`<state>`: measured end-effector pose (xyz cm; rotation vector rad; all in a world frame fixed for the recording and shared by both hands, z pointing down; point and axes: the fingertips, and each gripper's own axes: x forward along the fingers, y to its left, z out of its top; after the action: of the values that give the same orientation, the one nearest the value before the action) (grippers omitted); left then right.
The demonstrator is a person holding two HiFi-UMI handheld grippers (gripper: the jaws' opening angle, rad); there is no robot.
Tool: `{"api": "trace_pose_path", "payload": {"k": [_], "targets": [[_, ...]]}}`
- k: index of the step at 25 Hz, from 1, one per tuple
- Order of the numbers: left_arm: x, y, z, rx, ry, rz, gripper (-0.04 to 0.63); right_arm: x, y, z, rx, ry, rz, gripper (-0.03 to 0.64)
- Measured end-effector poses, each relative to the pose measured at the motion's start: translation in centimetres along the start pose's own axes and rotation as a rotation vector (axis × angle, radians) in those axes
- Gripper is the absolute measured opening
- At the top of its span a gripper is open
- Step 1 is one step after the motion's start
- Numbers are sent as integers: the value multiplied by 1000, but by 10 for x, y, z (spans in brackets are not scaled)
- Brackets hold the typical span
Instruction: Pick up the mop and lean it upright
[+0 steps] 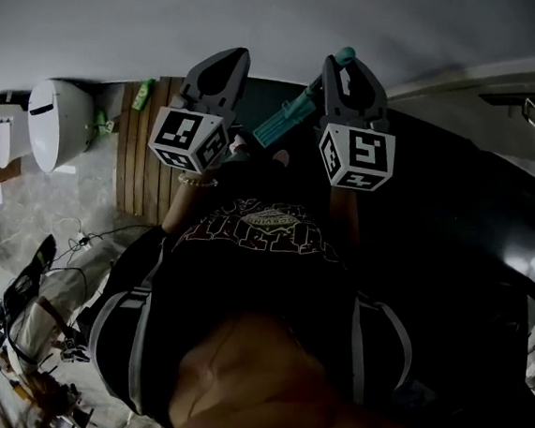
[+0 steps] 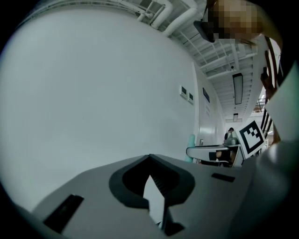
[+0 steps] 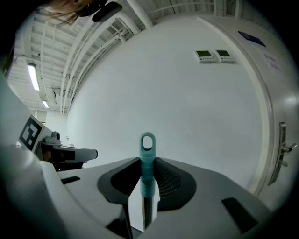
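The mop's teal handle (image 1: 291,117) slants up between my two grippers in the head view; its head is hidden. My right gripper (image 1: 346,64) is shut on this handle just below the top. In the right gripper view the handle (image 3: 147,163) stands upright between the jaws of the right gripper (image 3: 145,189), with its hanging loop (image 3: 147,142) poking out above, close to a white wall. My left gripper (image 1: 227,63) is level with it on the left, and the left gripper (image 2: 156,198) holds nothing, its jaws a narrow slit apart.
A white wall (image 1: 174,11) fills the view just ahead of both grippers. A white toilet-like fixture (image 1: 60,123) and a wooden slatted panel (image 1: 147,150) lie at the left, with cables (image 1: 68,236) on the floor. A door with a lever handle (image 3: 285,149) is at the right.
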<state>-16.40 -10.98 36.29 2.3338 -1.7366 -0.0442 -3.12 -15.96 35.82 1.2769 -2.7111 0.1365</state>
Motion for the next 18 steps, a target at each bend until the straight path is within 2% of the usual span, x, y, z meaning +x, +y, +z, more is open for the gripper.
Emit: {"api": "trace_pose_path", "payload": {"k": [6,14,18], "targets": [[-5,21,3,-8,-3,11,38,9,9,-9,-4,30,-23,107],[0,66,15,40,24,-43,38,27,29,-11,9,51,-131,107],[4,85,18,29,29,-80,38,41,42,-11,13,51,-168,107]]}}
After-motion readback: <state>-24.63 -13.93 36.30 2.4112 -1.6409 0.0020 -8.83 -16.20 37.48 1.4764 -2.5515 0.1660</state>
